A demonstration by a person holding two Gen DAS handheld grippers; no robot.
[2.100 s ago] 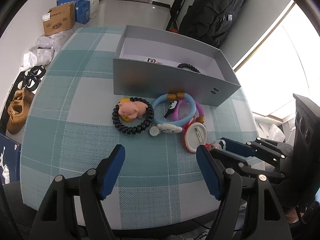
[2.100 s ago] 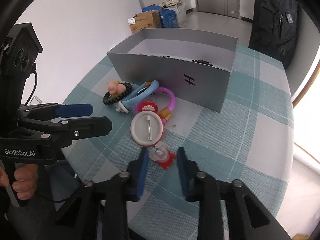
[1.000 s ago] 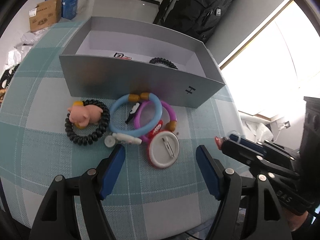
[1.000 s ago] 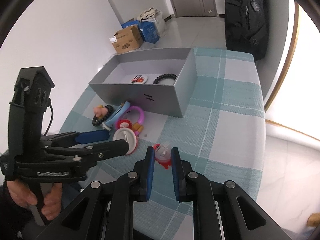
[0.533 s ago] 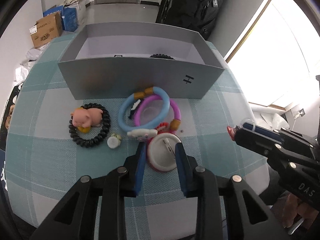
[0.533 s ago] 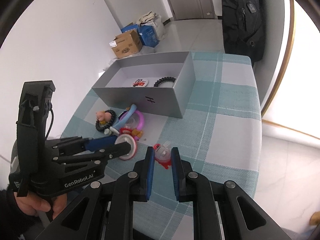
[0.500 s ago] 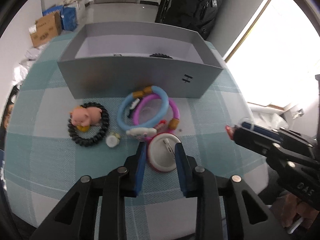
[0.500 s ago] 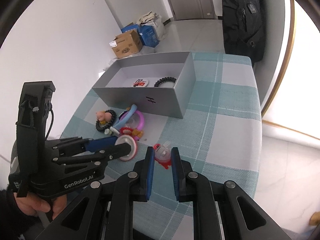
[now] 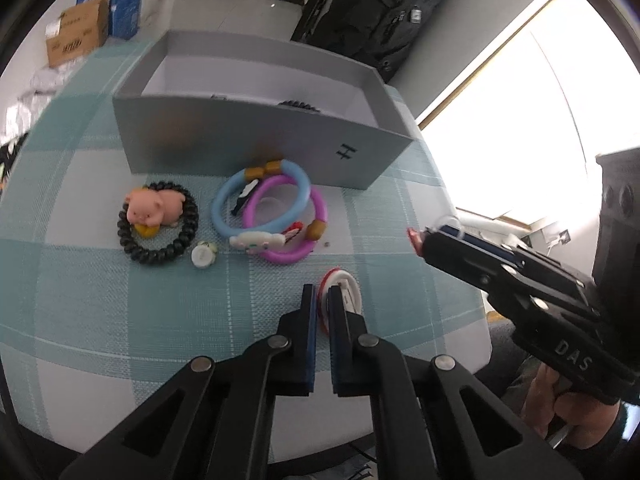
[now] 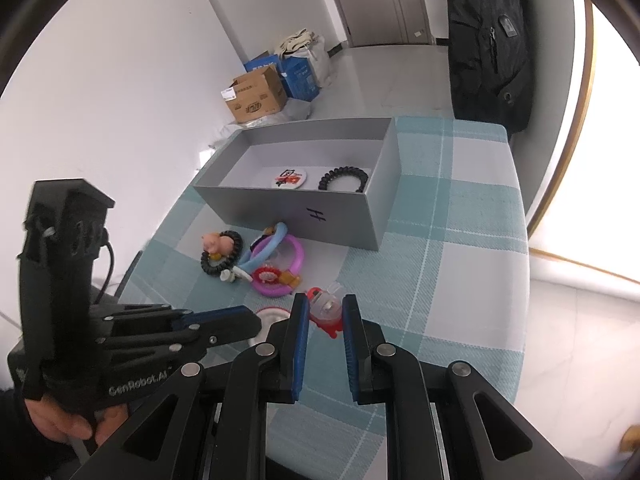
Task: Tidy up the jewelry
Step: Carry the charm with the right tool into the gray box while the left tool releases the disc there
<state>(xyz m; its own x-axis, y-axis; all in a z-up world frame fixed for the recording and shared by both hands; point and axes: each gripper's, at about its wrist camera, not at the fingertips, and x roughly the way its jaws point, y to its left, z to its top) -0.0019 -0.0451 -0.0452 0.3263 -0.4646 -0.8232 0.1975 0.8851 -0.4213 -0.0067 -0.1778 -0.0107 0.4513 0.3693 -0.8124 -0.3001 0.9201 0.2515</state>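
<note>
Left gripper (image 9: 322, 304) is clamped nearly closed, blue pads pinching the edge of a round white badge (image 9: 343, 285) and holding it up on its side. Right gripper (image 10: 325, 312) is squeezed in on a little red-and-clear charm (image 10: 326, 309), held off to the right and level, with a bare hand (image 9: 560, 408) wrapped around its handle.

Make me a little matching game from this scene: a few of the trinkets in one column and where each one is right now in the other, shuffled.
Things:
1. round badge with red rim
2. red and clear charm
3. black coil hair tie
4. pink pig

Places:
A. inside the grey box
B. between the right gripper fingers
C. within the black bead bracelet
D. pinched by the left gripper

Pairs: 1-D, 2-B, 3-A, 4-C
</note>
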